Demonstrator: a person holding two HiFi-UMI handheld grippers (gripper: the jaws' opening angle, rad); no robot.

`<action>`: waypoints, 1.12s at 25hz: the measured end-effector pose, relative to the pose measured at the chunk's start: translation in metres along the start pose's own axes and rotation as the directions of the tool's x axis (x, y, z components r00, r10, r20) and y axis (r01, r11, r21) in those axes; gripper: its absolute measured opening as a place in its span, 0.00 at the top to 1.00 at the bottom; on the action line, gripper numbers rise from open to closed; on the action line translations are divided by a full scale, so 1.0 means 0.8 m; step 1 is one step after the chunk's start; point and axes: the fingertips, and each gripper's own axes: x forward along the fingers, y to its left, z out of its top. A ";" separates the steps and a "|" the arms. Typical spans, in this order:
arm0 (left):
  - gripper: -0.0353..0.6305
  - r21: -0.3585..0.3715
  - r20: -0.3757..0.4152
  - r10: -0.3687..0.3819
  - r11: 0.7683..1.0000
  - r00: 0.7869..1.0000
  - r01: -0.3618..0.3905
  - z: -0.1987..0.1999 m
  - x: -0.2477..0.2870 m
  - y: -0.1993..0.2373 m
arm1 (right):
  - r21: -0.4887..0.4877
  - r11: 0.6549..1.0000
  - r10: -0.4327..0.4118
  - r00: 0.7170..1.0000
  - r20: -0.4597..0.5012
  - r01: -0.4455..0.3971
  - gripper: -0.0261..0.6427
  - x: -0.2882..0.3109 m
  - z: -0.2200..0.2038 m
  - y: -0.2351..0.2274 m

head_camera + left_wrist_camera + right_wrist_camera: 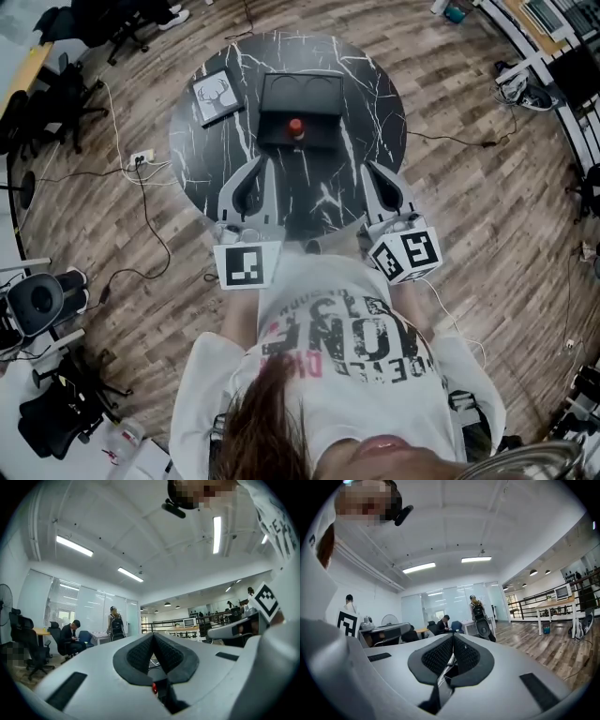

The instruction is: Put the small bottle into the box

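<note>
The small bottle (295, 127) has a red cap and stands upright on the near half of the open black box (301, 97), at the far side of the round black marble table (375, 103). My left gripper (260, 166) lies on the table's near left part, short of the box, its pads (140, 654) pressed together on nothing. On the near right part rests my right gripper (368, 169), likewise shut and empty, with its pads (465, 654) touching. Both gripper views look over the room and show neither bottle nor box.
A framed deer picture (214, 96) lies left of the box. Cables and a power strip (141, 157) run over the wooden floor to the left. Office chairs (42, 300) stand at the left edge. People (70, 637) sit and stand far off in the room.
</note>
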 end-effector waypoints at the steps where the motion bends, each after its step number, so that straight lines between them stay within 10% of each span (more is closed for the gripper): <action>1: 0.94 -0.002 0.002 0.006 1.000 1.000 -0.006 0.000 -0.005 0.001 | -0.003 1.000 0.006 1.000 0.001 -0.006 0.96 0.000 0.000 0.003; 28: 0.94 -0.043 -0.036 0.044 0.998 0.998 -0.046 -0.032 -0.054 -0.007 | -0.011 1.000 0.018 1.000 -0.022 -0.018 0.96 -0.017 -0.009 0.021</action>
